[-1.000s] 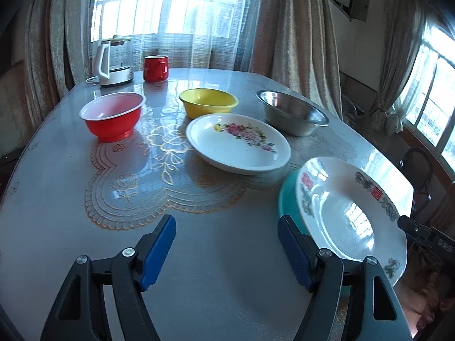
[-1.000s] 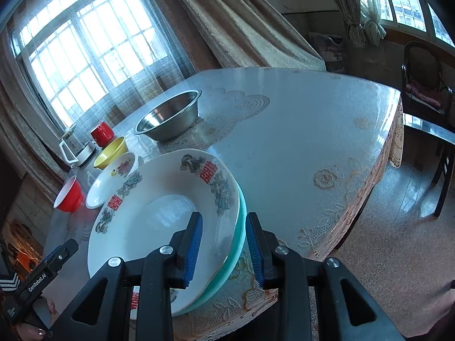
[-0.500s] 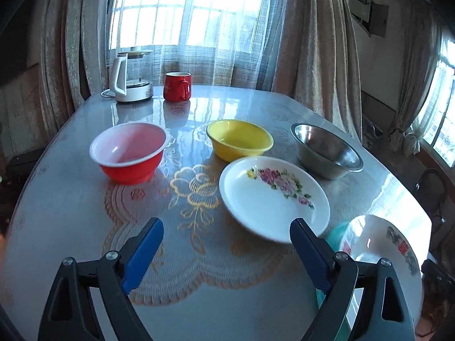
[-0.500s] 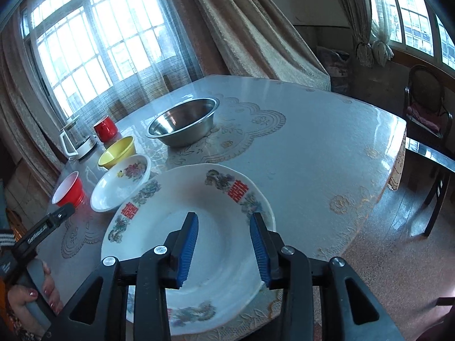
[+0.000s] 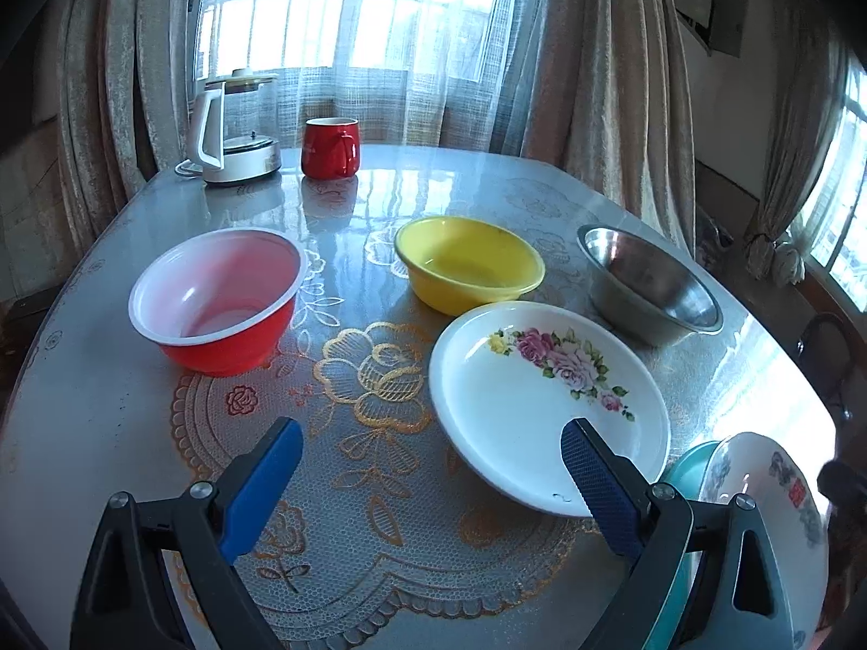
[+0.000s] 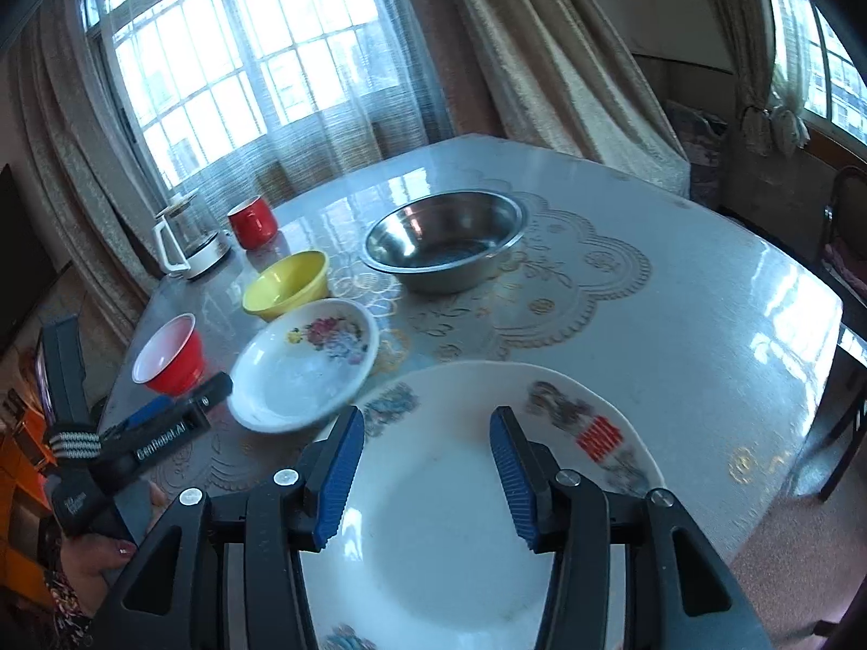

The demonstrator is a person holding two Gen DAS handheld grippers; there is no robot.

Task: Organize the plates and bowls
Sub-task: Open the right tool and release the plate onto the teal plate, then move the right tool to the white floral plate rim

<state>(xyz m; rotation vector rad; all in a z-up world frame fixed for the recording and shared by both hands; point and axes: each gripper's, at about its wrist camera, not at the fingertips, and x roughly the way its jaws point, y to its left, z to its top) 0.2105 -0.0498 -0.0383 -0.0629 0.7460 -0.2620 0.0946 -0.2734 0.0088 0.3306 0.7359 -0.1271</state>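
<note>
My left gripper (image 5: 431,444) hovers low over the lace mat with its jaws opening wide and nothing gripped. The near rim of the white rose plate (image 5: 542,395) lies just ahead of its right finger. Beyond stand a red bowl (image 5: 217,303), a yellow bowl (image 5: 468,265) and a steel bowl (image 5: 650,287). My right gripper (image 6: 428,428) hangs above the large white plate with red characters (image 6: 433,531). Its jaws are opening and the pads touch nothing. That plate (image 5: 758,487) rests on a teal plate (image 5: 685,468) at the table's near right edge.
A white kettle (image 5: 233,130) and a red mug (image 5: 330,149) stand at the far edge by the curtained window. A dark chair (image 6: 845,249) sits off the table's right side. A person's hand (image 6: 97,558) holds the left gripper (image 6: 179,403) at the left.
The left gripper has slid away from the stacked plates toward the rose plate and bowls, and its jaws have widened. The right gripper has come off the stacked plates' rim, risen and spread.
</note>
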